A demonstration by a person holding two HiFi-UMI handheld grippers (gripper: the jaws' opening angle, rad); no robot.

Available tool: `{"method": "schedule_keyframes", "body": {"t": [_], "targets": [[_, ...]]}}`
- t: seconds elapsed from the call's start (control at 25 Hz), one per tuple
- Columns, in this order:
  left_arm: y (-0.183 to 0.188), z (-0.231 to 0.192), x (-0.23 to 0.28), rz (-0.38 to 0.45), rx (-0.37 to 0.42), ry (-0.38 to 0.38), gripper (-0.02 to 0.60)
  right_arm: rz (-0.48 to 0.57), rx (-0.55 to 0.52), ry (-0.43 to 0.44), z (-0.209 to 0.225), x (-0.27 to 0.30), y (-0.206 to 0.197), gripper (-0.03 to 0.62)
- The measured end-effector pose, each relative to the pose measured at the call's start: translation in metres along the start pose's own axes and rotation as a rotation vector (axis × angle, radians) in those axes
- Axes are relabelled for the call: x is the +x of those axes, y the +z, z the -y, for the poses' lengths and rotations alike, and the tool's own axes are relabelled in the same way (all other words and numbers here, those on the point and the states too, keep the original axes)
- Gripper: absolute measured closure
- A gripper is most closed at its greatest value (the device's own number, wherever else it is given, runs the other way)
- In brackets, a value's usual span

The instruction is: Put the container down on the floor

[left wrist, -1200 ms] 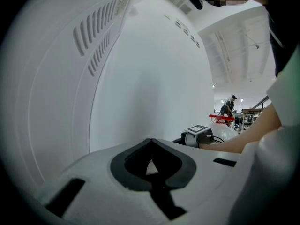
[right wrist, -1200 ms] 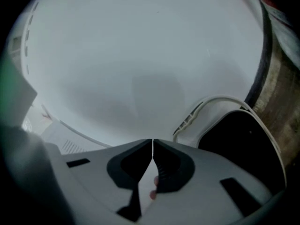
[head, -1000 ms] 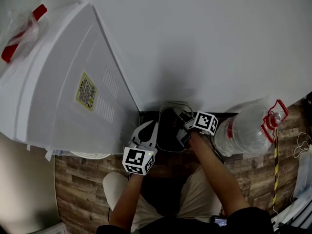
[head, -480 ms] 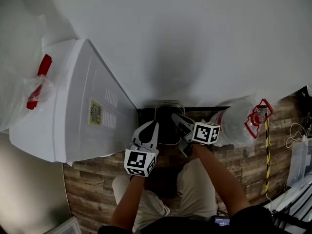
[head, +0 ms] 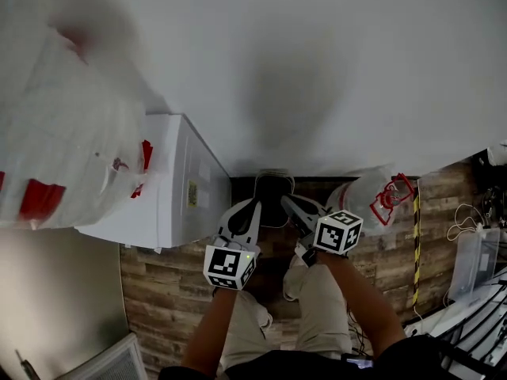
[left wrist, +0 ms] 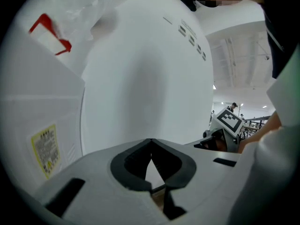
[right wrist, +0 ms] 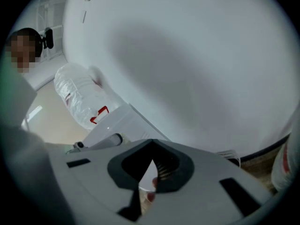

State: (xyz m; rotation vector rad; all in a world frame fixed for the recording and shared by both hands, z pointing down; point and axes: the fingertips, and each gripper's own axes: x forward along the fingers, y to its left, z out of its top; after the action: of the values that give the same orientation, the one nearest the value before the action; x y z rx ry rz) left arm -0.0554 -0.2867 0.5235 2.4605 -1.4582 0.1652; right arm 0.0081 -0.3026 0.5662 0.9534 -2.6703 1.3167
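Left tool (head: 253, 206) and right tool (head: 289, 204) rose; container (head: 272, 190) lies below, between them.

You have no word or number here that can be read. A yellow label (left wrist: 45, 149) sits on the white appliance (left wrist: 28, 111) at eight o'clock in the left gripper view, its print too fine to make out. Red markings (head: 38, 199) on the plastic-wrapped bottle (head: 71, 133) at nine o'clock in the head view are blurred. Your left gripper (head: 254, 205) carries a coded black-and-white square marker (head: 230, 266) at six o'clock, and your right gripper (head: 287, 201) another marker (head: 339, 232) at four o'clock.
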Motion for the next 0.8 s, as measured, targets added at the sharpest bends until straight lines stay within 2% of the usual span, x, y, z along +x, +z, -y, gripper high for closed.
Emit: {"method": "schedule_keyframes", "body": {"t": [0.24, 0.4, 0.56, 0.8], "targets": [[0.078, 0.019, -0.025, 0.001, -0.033, 0.015, 0.563, -0.023, -0.068, 0.000, -0.070, -0.032, 0.046, 0.565], [0.120, 0.035, -0.050, -0.008, -0.041, 0.020, 0.563, -0.011, -0.054, 0.001, -0.112, -0.055, 0.071, 0.565], [0.149, 0.049, -0.080, -0.001, -0.030, 0.013, 0.563, 0.007, -0.056, 0.008, -0.152, -0.076, 0.082, 0.565], [0.187, 0.073, -0.126, 0.021, -0.006, 0.005, 0.563, 0.008, -0.113, 0.030, -0.209, -0.104, 0.083, 0.565]]}}
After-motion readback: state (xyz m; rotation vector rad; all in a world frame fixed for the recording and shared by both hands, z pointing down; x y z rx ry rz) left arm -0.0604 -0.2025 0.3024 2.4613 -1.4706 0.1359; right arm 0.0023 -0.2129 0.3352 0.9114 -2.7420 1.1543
